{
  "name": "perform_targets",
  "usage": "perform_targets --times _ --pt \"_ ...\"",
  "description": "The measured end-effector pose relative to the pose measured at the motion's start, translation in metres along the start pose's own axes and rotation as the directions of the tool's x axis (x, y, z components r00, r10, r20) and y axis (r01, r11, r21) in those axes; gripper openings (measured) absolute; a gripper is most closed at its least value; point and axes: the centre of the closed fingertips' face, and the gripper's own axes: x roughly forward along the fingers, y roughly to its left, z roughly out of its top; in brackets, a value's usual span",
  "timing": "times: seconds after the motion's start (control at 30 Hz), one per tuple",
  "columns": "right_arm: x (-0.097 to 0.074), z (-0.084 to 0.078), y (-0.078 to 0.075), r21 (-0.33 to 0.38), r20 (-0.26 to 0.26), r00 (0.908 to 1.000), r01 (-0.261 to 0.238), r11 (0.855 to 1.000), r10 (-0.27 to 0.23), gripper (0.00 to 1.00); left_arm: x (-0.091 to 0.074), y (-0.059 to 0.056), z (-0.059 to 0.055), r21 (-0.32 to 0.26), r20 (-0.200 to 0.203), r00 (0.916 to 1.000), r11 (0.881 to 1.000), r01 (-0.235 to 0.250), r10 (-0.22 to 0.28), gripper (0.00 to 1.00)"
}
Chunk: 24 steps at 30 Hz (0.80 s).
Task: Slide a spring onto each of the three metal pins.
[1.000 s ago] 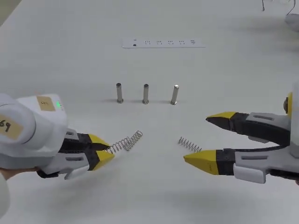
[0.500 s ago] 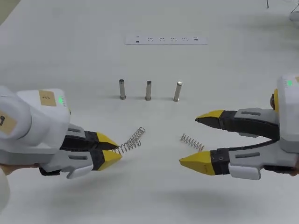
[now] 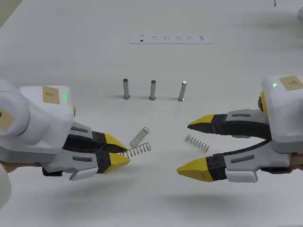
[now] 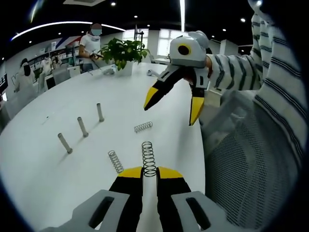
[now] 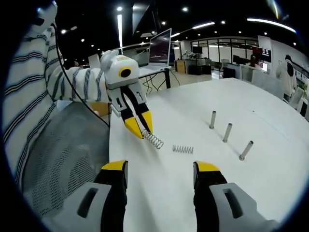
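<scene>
A spring [image 3: 140, 149] is sticking out forward from the left gripper [image 3: 127, 153], whose yellow-tipped jaws are clamping narrowly on its near end. A second spring [image 3: 139, 136] is lying just beside it on the white table [image 3: 71, 56]. A third spring [image 3: 196, 143] is resting near the widely parted jaws of the right gripper [image 3: 184, 146], which is holding nothing. Beyond them, three metal pins [image 3: 153, 90] are standing upright in a row, and a power strip [image 3: 171, 39] is lying farther back.
</scene>
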Motion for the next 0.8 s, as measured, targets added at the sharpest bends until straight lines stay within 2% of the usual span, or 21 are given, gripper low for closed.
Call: perform_targets --times 0.1,0.4,0.8 --pt "0.002 0.0 0.0 -0.002 -0.001 1.0 -0.008 1.0 0.008 0.48 0.0 -0.002 0.005 0.006 0.014 0.9998 1.0 0.012 -0.012 0.01" --pt "0.008 0.001 0.001 -0.018 -0.011 0.9993 -0.037 0.999 0.036 0.41 0.002 -0.008 0.006 0.029 0.004 0.9986 0.998 0.054 -0.054 0.01" --pt "0.016 0.003 0.01 -0.023 -0.027 0.9968 -0.076 0.997 0.075 0.39 0.005 -0.015 0.011 0.038 0.026 0.9953 0.995 0.093 -0.094 0.01"
